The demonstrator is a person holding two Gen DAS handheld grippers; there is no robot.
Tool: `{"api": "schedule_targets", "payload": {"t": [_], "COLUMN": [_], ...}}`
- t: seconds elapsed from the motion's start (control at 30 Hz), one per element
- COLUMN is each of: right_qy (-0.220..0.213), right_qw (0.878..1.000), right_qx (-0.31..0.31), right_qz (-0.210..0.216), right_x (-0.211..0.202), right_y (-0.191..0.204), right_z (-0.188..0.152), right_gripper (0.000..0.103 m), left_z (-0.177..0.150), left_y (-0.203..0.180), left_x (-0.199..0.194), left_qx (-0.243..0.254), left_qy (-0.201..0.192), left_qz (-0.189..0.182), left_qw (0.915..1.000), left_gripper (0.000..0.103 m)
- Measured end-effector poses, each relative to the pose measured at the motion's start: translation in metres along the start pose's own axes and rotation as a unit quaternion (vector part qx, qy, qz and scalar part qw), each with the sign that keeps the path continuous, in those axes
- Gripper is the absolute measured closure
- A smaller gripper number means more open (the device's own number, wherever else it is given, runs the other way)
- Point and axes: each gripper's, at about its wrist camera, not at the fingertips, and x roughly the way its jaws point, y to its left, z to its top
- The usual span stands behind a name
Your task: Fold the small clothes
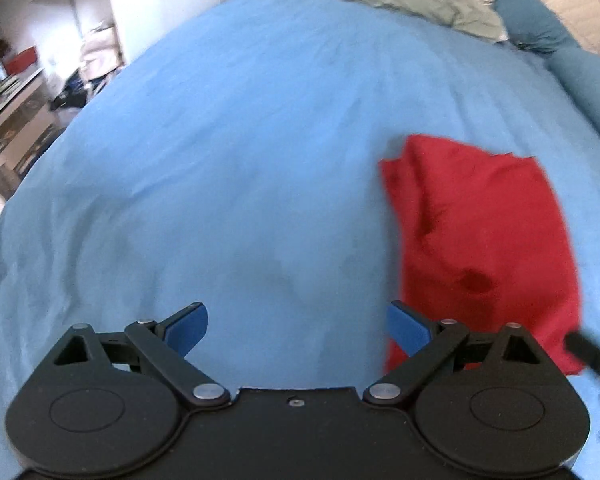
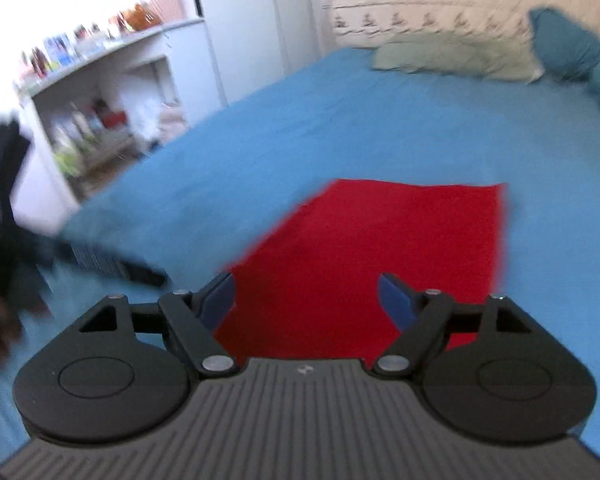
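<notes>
A red garment [image 1: 480,236] lies folded into a rough rectangle on the blue bed sheet [image 1: 240,152]. In the left wrist view it is at the right, with its near left edge behind my right blue finger pad. My left gripper [image 1: 298,330] is open and empty over bare sheet, left of the garment. In the right wrist view the red garment [image 2: 372,248] lies straight ahead. My right gripper [image 2: 306,300] is open and empty just above its near edge. The left gripper shows blurred at the left of that view [image 2: 16,240].
A pale green pillow [image 1: 412,0] and a teal pillow [image 1: 536,24] lie at the head of the bed against a quilted cream headboard [image 2: 440,4]. White shelves with clutter [image 2: 100,92] stand beyond the bed's left edge.
</notes>
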Motion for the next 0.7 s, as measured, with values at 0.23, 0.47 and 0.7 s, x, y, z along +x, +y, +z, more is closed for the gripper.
{"api": "schedule_targets", "payload": {"t": [0.23, 0.47, 0.7], "right_qy": [0.082, 0.090, 0.087], "right_qw": [0.991, 0.987, 0.985], "right_qx": [-0.017, 0.027, 0.057], "right_qz": [-0.102, -0.129, -0.139], "right_x": [-0.001, 0.015, 0.010], "right_y": [-0.022, -0.035, -0.048], "right_z": [-0.052, -0.065, -0.072], "right_gripper": [0.011, 0.011, 0.011], "left_z": [0.004, -0.007, -0.031], "left_y": [-0.062, -0.054, -0.013], "left_x": [0.005, 0.043, 0.065], "left_qx": [0.053, 0.014, -0.074], "left_qy": [0.004, 0.018, 0.065], "left_qz": [-0.063, -0.007, 0.029], "left_qw": [0.9966, 0.9997, 0.9948], "left_gripper": [0.004, 0.004, 0.004]}}
